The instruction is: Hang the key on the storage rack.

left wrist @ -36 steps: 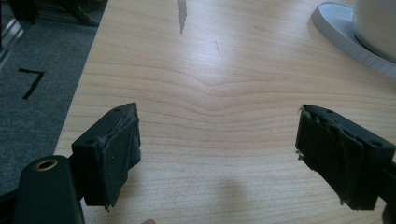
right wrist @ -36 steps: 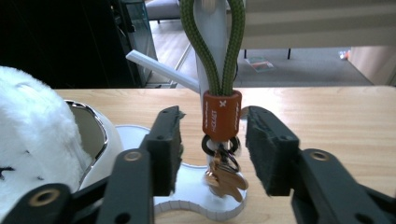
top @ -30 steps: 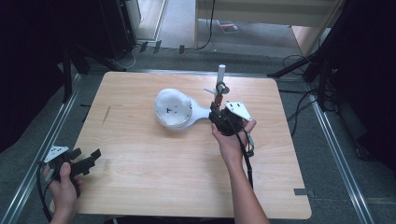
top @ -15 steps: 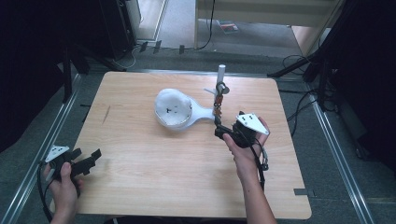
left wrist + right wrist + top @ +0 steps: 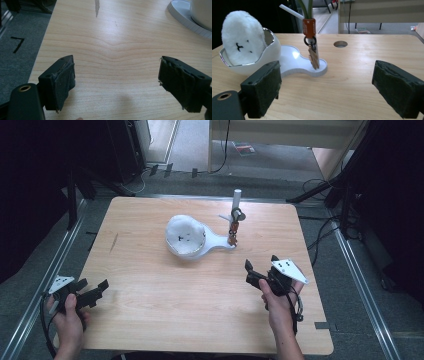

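Observation:
A white stand (image 5: 217, 242) sits mid-table; its egg-shaped cup (image 5: 272, 50) holds a fluffy white plush (image 5: 185, 236). On the stand's post (image 5: 236, 197) hangs a keychain (image 5: 233, 227) with an orange tag (image 5: 309, 27) and a wooden charm (image 5: 313, 58). My right gripper (image 5: 261, 263) is near the table's front right, well back from the keychain. It is open: its jaws have just been opening, with nothing between them. The right gripper view looks past those jaws (image 5: 324, 92) at the stand. My left gripper (image 5: 92, 285) stands open and empty at the front left corner, over bare wood (image 5: 117, 82).
The wooden table (image 5: 150, 310) has a round hole (image 5: 340, 44) behind the stand and a dark scratch (image 5: 97, 7) at the left. Grey floor, metal rails and cables surround it. The stand's rim (image 5: 185, 17) shows far ahead of the left gripper.
My right gripper has drawn back from the keychain on the post toward the front right of the table, with its jaws wider apart. The keychain stays hanging. The left hand has not moved.

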A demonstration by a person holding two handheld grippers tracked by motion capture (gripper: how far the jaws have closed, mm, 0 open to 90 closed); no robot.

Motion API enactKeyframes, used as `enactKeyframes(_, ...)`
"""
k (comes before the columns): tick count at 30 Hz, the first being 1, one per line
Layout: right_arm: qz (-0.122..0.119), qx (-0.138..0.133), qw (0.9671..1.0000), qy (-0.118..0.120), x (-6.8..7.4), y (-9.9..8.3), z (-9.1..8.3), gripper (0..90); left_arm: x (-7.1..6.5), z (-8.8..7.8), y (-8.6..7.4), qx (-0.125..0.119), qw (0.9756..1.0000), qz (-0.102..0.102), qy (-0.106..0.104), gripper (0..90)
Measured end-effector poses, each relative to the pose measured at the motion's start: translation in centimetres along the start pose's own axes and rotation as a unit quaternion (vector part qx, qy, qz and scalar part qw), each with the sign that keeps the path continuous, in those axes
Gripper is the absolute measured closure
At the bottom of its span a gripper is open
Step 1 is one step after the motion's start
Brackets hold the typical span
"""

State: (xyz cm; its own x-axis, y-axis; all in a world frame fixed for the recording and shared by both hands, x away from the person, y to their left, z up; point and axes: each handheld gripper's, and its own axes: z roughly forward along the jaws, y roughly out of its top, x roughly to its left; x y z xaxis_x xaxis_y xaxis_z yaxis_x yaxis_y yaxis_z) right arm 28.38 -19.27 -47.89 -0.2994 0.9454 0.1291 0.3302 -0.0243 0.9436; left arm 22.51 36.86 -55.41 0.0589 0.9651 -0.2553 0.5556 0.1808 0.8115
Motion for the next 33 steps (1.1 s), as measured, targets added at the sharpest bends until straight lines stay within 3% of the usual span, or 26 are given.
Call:
enactKeyframes(9,0.000,0.014,0.9995,-0.026,-2.8,-2.2,-2.2,9.1,0.0,0.0,0.0,0.000,1.0000,0.000,0.000,14.8)
enactKeyframes(15,0.003,0.018,0.9994,-0.029,-4.2,-3.2,-3.4,9.1,0.0,0.0,0.0,-0.001,1.0000,0.001,0.002,14.8)
enactKeyframes(33,0.022,0.014,0.9962,-0.083,-10.8,-6.5,-9.5,9.5,0.0,-0.1,0.0,-0.001,1.0000,0.002,0.002,14.8)
